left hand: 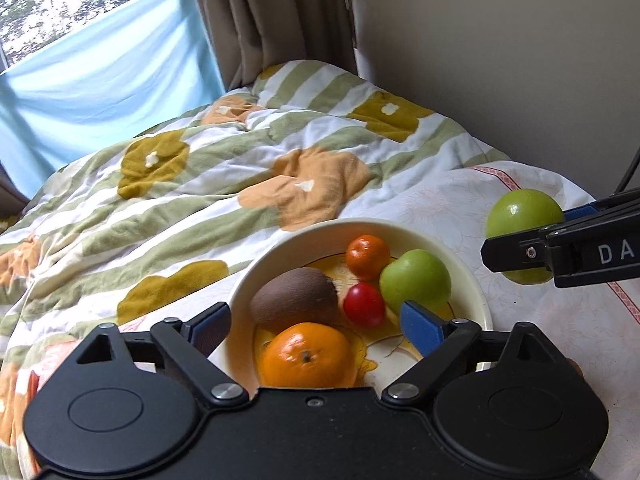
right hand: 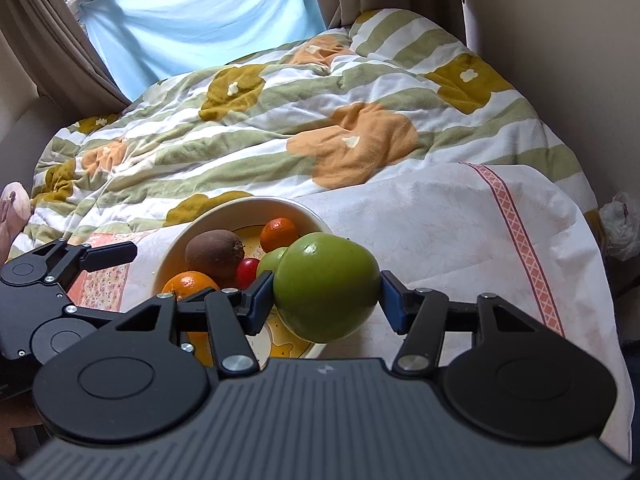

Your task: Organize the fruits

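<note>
Green apple, glossy, round, pinched between blue pads of right gripper; held aloft at 3 o'clock of cream bowl. Left gripper spread wide, nothing held; over bowl's 6 o'clock rim.

Bowl interior: crowded by kiwi, large orange, small orange, red fruit and green apple, the fruits touching or just beside one another; bare floor shows only at the near right, by the rim. White cloth to the right of the bowl: open, wall bounding it on the far right. Rumpled quilt behind the bowl: unobstructed, uneven folds, curtain at its back
</note>
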